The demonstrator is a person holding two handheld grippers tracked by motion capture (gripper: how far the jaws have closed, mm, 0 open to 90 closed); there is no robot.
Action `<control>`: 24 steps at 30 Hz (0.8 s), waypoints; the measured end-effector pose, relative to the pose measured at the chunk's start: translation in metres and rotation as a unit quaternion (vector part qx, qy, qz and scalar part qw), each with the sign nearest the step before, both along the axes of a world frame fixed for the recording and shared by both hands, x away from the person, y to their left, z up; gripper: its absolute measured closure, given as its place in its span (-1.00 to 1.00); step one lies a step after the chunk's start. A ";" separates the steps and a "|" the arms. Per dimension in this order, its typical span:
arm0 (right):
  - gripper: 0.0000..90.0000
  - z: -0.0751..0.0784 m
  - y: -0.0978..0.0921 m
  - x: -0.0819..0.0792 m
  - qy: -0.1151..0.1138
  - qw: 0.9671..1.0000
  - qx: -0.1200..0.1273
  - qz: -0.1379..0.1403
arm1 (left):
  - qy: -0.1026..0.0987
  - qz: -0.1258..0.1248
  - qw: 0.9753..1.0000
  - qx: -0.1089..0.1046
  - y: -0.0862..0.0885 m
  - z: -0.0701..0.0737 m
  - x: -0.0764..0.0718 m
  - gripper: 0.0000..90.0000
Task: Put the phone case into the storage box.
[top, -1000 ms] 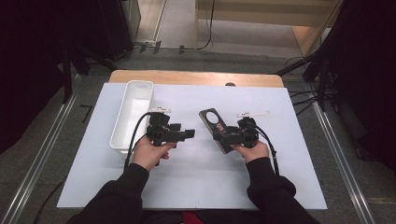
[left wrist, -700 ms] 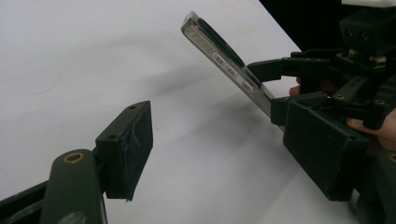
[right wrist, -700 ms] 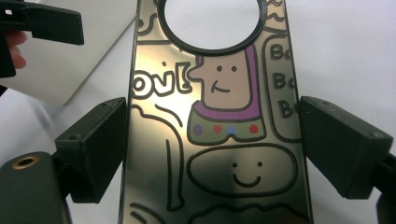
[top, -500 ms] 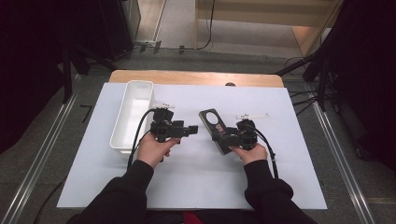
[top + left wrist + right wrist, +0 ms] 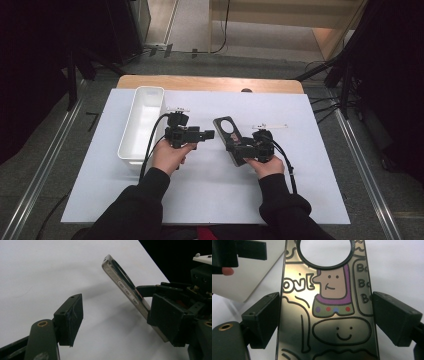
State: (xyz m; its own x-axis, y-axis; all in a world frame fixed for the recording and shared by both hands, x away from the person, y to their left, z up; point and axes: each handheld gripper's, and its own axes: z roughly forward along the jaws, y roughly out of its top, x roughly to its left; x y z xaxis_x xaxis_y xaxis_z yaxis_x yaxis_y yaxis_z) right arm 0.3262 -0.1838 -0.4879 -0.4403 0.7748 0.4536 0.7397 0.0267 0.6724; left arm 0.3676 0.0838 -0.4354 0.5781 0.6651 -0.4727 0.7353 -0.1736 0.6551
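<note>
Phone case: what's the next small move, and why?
Probably bring the left hand-held gripper across to the free camera-hole end of the phone case. The right hand-held gripper clamps the case's sides, raised off the table; the left one is open, beside it.

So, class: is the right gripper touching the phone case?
Touching. In the right gripper view, the right gripper has one jaw pressed against each long edge of the phone case, with no gap on either side.

A glossy phone case (image 5: 327,305) with cartoon drawings and a round camera cutout, tilted above the tabletop (image 5: 210,185), apparently clamped edgewise.
</note>
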 end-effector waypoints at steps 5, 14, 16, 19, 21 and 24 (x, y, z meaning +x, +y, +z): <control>-0.76 0.003 0.003 0.000 -0.001 1.000 0.008 -0.008 | 0.005 0.005 1.000 -0.004 -0.002 0.001 0.003 -0.41; -0.76 0.005 0.009 -0.002 -0.007 1.000 0.007 -0.026 | 0.006 0.016 1.000 -0.002 -0.009 0.006 0.010 -0.41; -0.76 0.006 0.010 -0.001 -0.012 0.999 0.008 -0.032 | 0.004 0.019 1.000 -0.006 -0.010 0.006 0.011 -0.41; -0.76 0.007 0.013 -0.002 -0.015 0.999 -0.001 -0.033 | -0.007 0.024 1.000 0.011 -0.013 0.007 0.012 -0.41; -0.76 0.006 0.014 -0.004 -0.013 0.999 0.001 -0.036 | -0.007 0.027 1.000 0.011 -0.013 0.008 0.013 -0.41; -0.76 0.006 0.016 -0.006 -0.014 0.999 0.007 -0.042 | -0.012 0.033 0.999 0.014 -0.015 0.009 0.013 -0.41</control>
